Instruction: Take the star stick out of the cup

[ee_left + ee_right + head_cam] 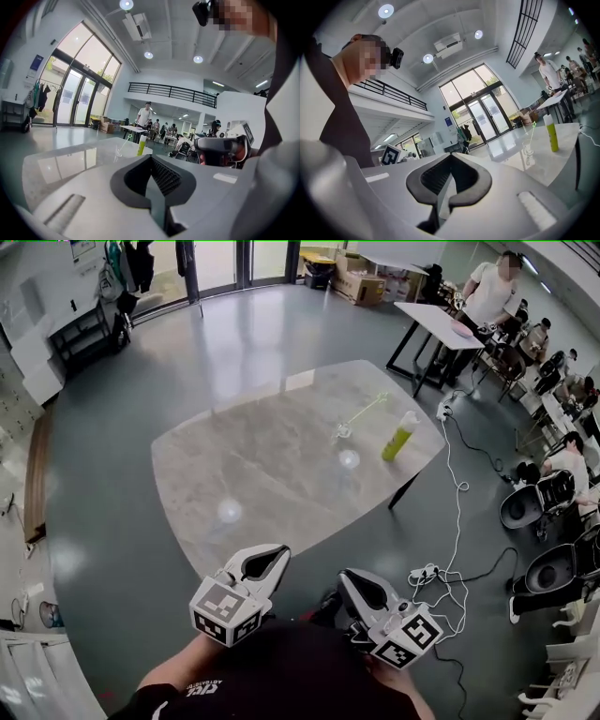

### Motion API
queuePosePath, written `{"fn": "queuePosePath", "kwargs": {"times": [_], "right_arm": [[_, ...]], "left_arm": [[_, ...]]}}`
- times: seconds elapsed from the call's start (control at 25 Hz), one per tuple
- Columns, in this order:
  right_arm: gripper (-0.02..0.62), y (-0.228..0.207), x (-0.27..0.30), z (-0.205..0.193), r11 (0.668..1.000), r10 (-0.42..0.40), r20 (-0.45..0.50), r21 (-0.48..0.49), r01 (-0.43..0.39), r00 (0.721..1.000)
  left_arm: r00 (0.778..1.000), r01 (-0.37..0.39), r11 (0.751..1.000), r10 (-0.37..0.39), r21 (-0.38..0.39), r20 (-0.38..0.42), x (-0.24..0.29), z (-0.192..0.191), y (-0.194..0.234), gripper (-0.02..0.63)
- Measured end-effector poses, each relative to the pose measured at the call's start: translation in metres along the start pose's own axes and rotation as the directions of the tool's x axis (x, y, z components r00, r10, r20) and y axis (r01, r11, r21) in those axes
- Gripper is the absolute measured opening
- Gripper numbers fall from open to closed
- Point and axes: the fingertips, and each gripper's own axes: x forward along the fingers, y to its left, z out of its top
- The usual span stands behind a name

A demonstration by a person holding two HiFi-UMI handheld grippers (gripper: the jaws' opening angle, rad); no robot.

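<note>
A clear cup (343, 431) stands toward the far right of the marble table (253, 474), with the thin star stick (367, 409) leaning out of it up and to the right. The cup (527, 150) and the stick's green star (534, 124) also show small in the right gripper view, and the cup (118, 152) shows in the left gripper view. My left gripper (279, 550) and right gripper (346, 575) hang side by side off the table's near edge, far from the cup. Both are shut with nothing between the jaws, as seen in the left gripper (151, 159) and right gripper (451, 158) views.
A yellow-green bottle (401, 437) stands just right of the cup. White cables and a power strip (424, 573) lie on the floor at the right. Seated people and chairs (562, 474) line the right side, with a second table (433, 320) behind.
</note>
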Motion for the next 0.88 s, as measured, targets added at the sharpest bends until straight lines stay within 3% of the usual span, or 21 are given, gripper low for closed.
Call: {"fn": "queuePosePath", "kwargs": {"times": [0.2,0.52,0.88], "right_arm": [[0.011,-0.048,0.002,0.033,0.999,0.019,-0.01,-0.031,-0.019,1.0],[0.011,-0.142,-0.037,0.07,1.0,0.016,-0.013,0.003,-0.016,1.0],[0.011,-0.209,-0.057,0.09,0.999,0.035,-0.046,0.039,-0.033,0.998]], "left_arm": [[1.0,-0.012,1.0,0.012,0.002,0.006,0.054,0.02,0.0,0.002],[0.999,-0.048,0.999,0.048,-0.005,0.007,0.147,0.038,-0.023,0.003],[0.99,-0.139,0.99,0.14,-0.033,0.017,0.199,0.05,-0.025,0.003]]}}
